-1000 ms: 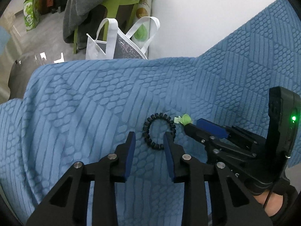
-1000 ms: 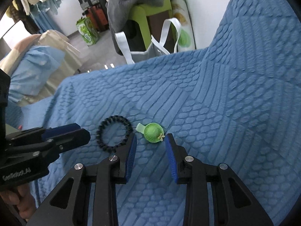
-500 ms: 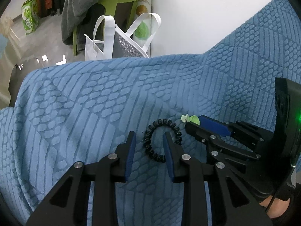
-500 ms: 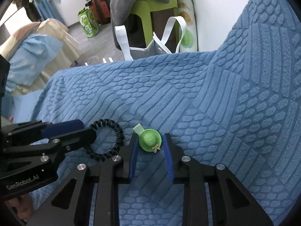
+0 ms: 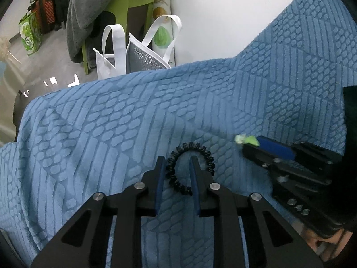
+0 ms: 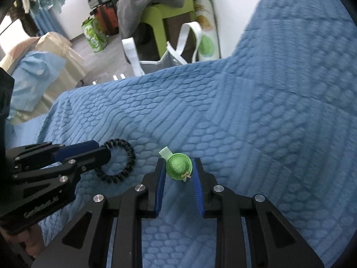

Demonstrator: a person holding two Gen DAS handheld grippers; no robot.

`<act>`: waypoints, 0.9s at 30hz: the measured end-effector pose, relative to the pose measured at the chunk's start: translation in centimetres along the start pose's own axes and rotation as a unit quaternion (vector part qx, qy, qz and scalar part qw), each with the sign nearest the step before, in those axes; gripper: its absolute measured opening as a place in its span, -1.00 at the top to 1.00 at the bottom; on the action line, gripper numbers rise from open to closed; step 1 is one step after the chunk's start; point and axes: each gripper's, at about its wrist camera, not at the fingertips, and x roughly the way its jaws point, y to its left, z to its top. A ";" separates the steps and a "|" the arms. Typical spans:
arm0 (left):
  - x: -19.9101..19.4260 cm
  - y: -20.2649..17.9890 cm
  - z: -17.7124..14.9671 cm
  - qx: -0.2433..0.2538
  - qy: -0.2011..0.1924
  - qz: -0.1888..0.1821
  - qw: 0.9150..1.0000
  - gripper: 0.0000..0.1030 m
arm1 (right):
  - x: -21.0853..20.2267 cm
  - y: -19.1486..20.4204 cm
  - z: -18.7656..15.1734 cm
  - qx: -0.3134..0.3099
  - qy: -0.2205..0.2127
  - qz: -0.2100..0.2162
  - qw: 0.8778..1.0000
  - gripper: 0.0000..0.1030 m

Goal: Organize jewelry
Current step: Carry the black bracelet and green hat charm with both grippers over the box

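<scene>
Two items lie on the blue textured blanket (image 6: pixel 256 102), near each other but apart: a black coiled hair tie (image 5: pixel 206 154) and a green hat-shaped clip (image 6: pixel 179 166).

My left tongs (image 5: pixel 177 164) straddle the near-left arc of the hair tie; one finger is outside the loop, the other inside it. The jaws stand narrowly parted and I cannot tell whether the pads press the coil.

My right tongs (image 6: pixel 179 165) bracket the clip, a blue pad (image 6: pixel 161 185) close on each side of the hat. Contact on both sides cannot be confirmed. The clip sits on the blanket, its pale tab pointing away from me.

Background: white tote bag (image 5: pixel 136 53), green stool (image 6: pixel 156 15), grey cloth (image 5: pixel 93 4) draped over the stool.
</scene>
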 end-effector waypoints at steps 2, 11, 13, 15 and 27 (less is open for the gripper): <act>0.1 -0.3 0.0 0.012 0.000 0.011 1.000 0.78 | -0.7 -0.5 -0.3 0.007 -0.001 -0.005 1.000 0.58; -0.8 -1.0 -0.9 0.016 0.004 0.015 1.000 0.85 | -3.1 -1.2 -1.1 0.016 -0.003 -0.019 1.000 0.58; -1.6 -1.0 -1.2 0.007 0.002 0.015 1.000 0.85 | -3.8 -1.0 -1.3 0.017 -0.006 -0.019 1.000 0.58; -2.6 -0.8 -1.4 -0.007 -0.006 0.013 1.000 0.85 | -4.5 -0.8 -1.5 0.019 -0.009 -0.018 1.000 0.58; -8.4 -0.7 -3.4 -0.032 -0.024 0.005 0.999 0.85 | -8.9 0.5 -3.5 0.027 -0.029 -0.022 0.999 0.58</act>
